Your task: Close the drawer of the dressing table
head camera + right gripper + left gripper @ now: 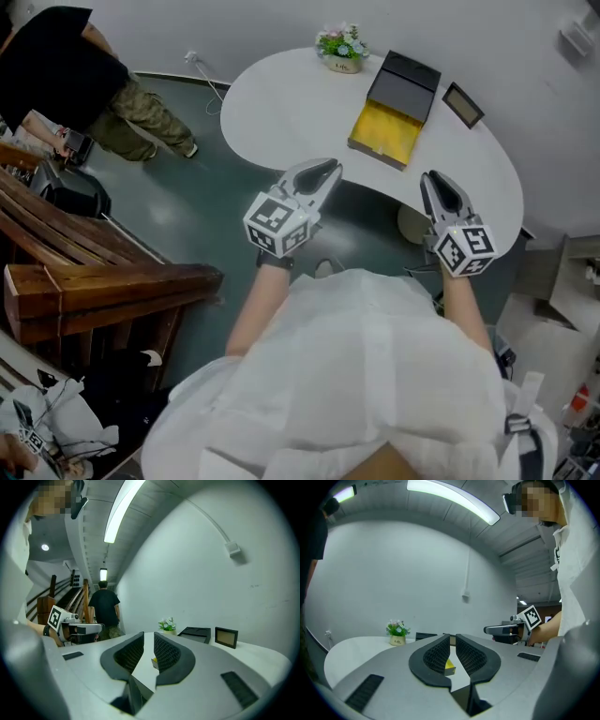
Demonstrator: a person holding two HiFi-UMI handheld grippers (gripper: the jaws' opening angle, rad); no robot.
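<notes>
Yellow drawer (386, 131) looks light and free-sliding; I'd push its front edge. Left hand-held gripper (328, 170) closed, right hand-held gripper (433, 179) barely parted, both empty.

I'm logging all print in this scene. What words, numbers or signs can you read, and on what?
"Life": small print on the white flower pot, probably; it is barely legible.
Marker cubes: square coded patterns only, no letters or digits.
Black box and picture frame: no readable print.
</notes>
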